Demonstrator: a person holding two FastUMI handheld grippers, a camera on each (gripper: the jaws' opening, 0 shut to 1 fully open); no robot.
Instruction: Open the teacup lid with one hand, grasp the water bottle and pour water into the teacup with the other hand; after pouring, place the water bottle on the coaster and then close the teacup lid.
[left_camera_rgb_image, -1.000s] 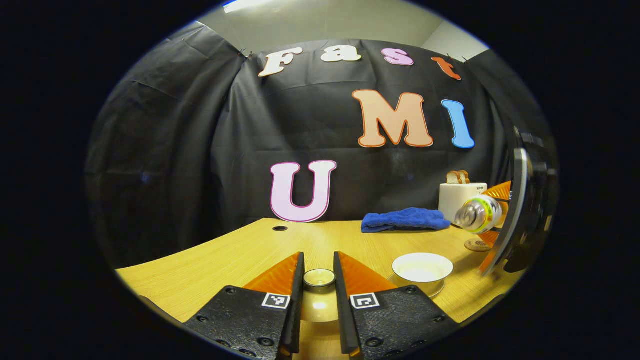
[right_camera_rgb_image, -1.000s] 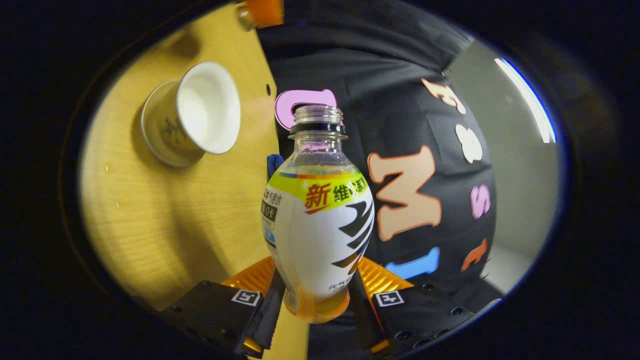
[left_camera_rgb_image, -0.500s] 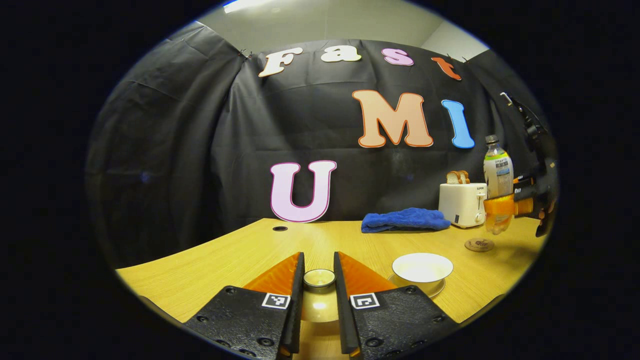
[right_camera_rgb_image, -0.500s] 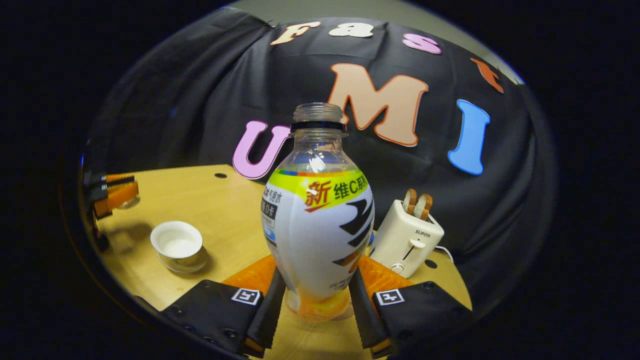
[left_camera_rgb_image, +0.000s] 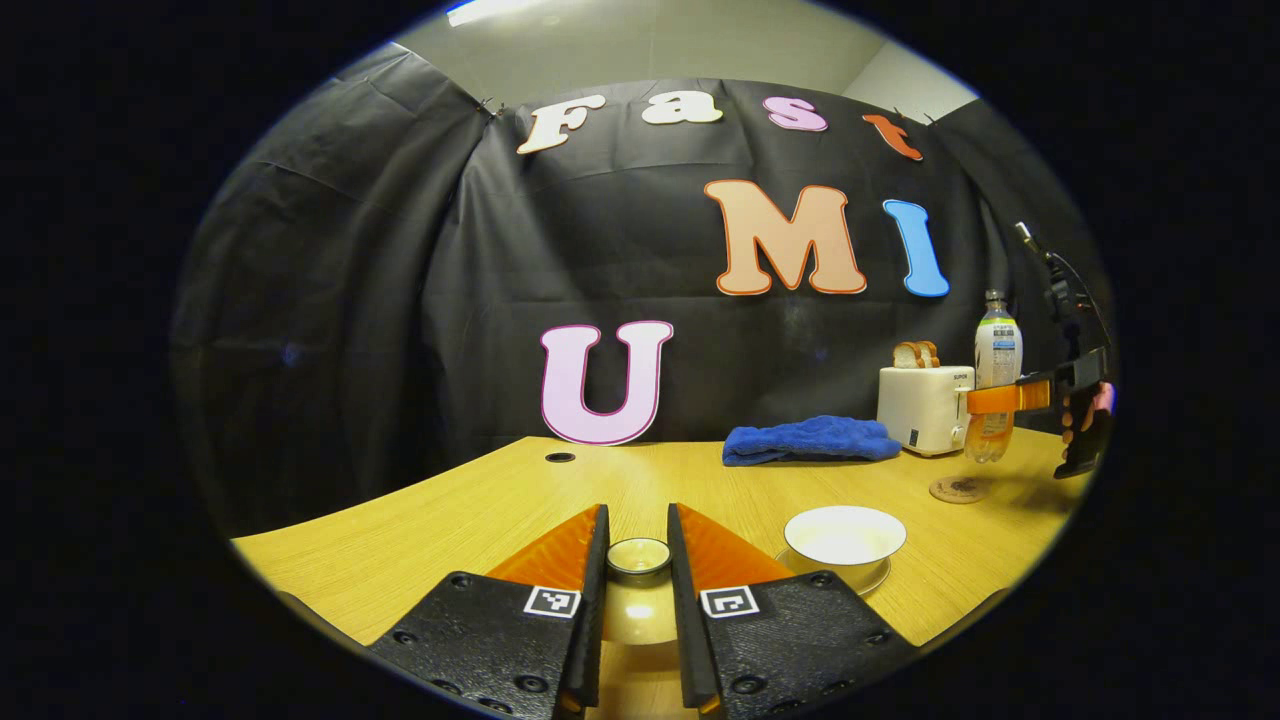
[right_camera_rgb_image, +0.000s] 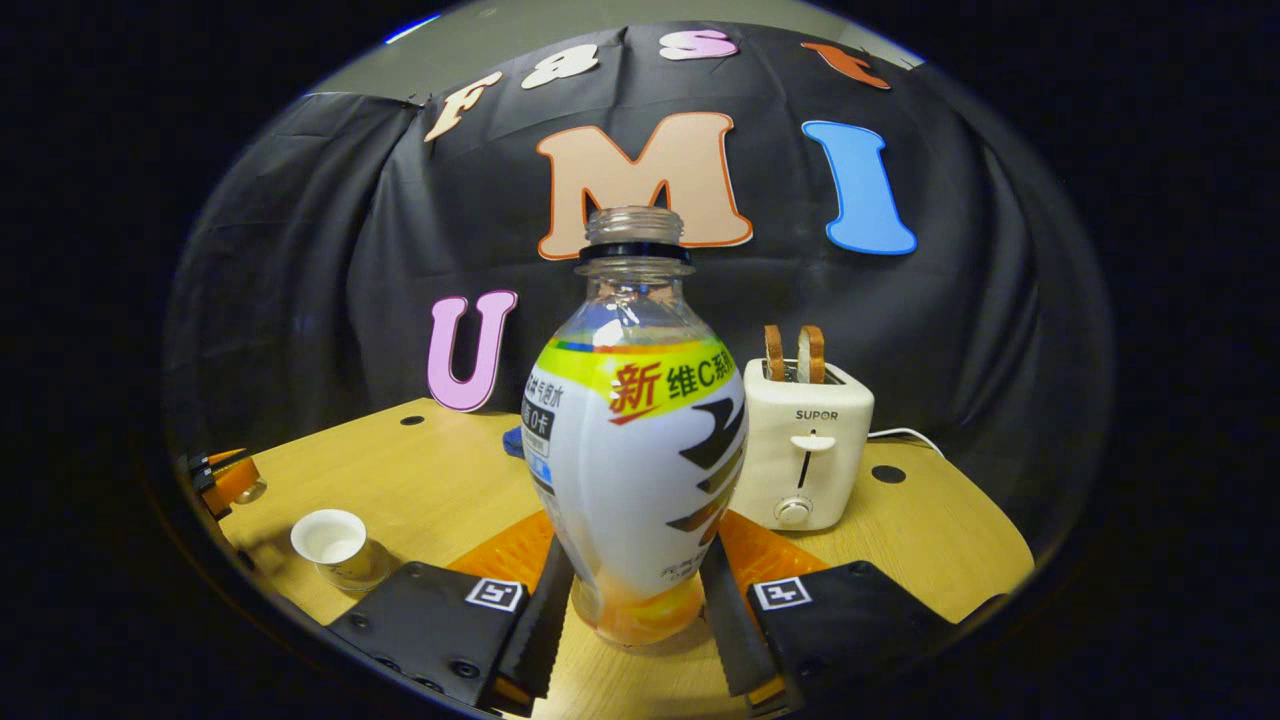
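Observation:
My left gripper (left_camera_rgb_image: 637, 528) is shut on the knob of the teacup lid (left_camera_rgb_image: 638, 610), low over the wooden table (left_camera_rgb_image: 480, 520). To its right the white teacup (left_camera_rgb_image: 845, 533) stands uncovered on its saucer. The round coaster (left_camera_rgb_image: 958, 489) lies farther right. My right gripper (right_camera_rgb_image: 636, 575) is shut on the lower body of the uncapped water bottle (right_camera_rgb_image: 640, 430), which is upright. In the left gripper view the bottle (left_camera_rgb_image: 996, 350) hangs just above and slightly beyond the coaster, in the right gripper (left_camera_rgb_image: 1000, 398). The teacup (right_camera_rgb_image: 330, 540) and left gripper (right_camera_rgb_image: 225, 480) lie far left.
A white toaster (left_camera_rgb_image: 925, 405) with two bread slices stands at the back right, close behind the bottle (right_camera_rgb_image: 805, 455). A folded blue towel (left_camera_rgb_image: 810, 440) lies left of the toaster. A hand (left_camera_rgb_image: 1085, 410) holds the right gripper. The table's right edge is near the coaster.
The bottle went from tipped sideways by the cup to upright, then moved right and down toward the coaster. The left gripper and lid stayed still.

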